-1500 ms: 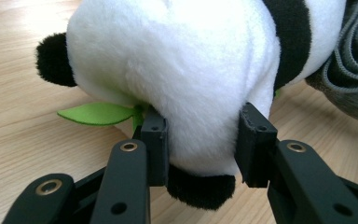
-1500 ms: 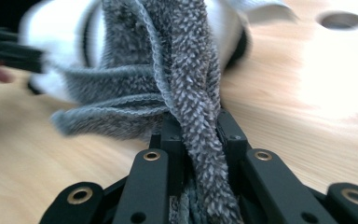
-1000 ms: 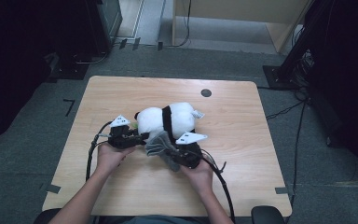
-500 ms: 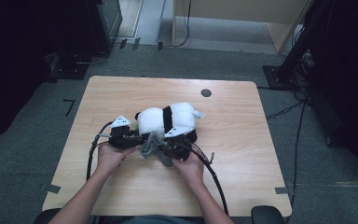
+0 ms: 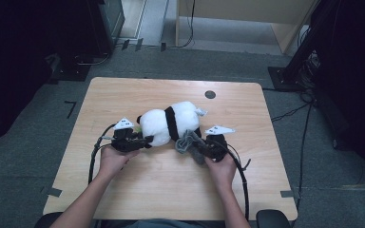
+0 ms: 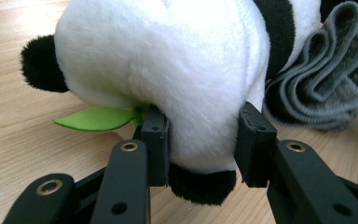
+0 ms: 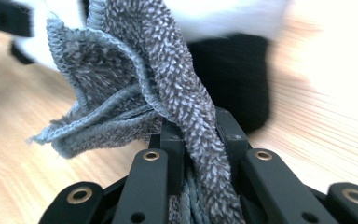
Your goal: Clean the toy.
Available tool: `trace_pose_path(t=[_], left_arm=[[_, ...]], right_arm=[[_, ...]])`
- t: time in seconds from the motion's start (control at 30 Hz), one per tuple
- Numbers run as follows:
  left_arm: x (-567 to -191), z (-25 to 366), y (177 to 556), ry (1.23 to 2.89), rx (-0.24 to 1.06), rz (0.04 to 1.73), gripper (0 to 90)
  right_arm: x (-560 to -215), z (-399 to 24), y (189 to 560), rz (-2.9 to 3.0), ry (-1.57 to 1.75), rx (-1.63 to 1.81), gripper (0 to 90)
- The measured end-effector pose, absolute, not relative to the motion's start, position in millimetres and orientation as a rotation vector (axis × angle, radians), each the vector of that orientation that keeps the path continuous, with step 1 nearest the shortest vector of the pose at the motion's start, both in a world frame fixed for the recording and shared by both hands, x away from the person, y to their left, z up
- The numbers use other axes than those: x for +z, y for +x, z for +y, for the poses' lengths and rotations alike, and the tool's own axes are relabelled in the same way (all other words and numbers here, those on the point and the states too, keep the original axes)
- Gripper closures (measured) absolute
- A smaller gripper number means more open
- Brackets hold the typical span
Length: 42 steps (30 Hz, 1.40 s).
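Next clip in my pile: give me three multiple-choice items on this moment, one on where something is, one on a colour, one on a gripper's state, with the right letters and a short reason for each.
1. Where does the grey cloth lie?
A. Between the panda plush toy and the right gripper
B. At the table's far edge, by the dark round hole
C. On the floor

2. What colour is the leaf-shaped tag under the toy?
A. Red
B. Green
C. Yellow

3. What is the left gripper doing?
A. Hanging open above the table
B. Clamped on the cloth
C. Clamped on the toy's white body

Answers: 1 A, the high view shows the cloth bunched at the toy's near right side in the right gripper's jaws. 2 B, the left gripper view shows it bright green. 3 C, both pads press into white plush there.
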<state>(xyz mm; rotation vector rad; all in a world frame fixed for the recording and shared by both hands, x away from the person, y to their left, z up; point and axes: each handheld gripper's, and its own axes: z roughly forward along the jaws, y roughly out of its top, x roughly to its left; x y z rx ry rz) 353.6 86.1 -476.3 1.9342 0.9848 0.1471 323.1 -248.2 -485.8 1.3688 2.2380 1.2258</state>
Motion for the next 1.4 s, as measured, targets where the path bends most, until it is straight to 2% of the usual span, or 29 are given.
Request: trace_pose_path(t=[0.27, 0.4, 0.83, 1.0, 1.2, 1.4], left_arm=[[-477, 87, 352, 1.936, 0.17, 0.976, 61.5], [-477, 88, 352, 1.929, 0.181, 0.974, 61.0], [-481, 92, 351, 1.906, 0.206, 0.945, 52.4], [-483, 94, 354, 1.902, 0.2, 0.937, 45.6], [-480, 97, 359, 1.952, 0.173, 0.896, 35.6], [-469, 111, 364, 1.966, 0.175, 0.858, 35.8]], right_arm=[[-480, -284, 326, 2.087, 1.499, 1.187, 78.0], [-461, -297, 326, 2.007, 1.499, 1.265, 78.0], [-396, -259, 349, 2.078, 1.299, 1.389, 77.8], [-403, -242, 371, 2.166, 1.289, 1.324, 77.4], [-410, -246, 379, 2.221, 1.279, 1.284, 77.5], [-413, -249, 379, 2.232, 1.258, 1.28, 77.5]])
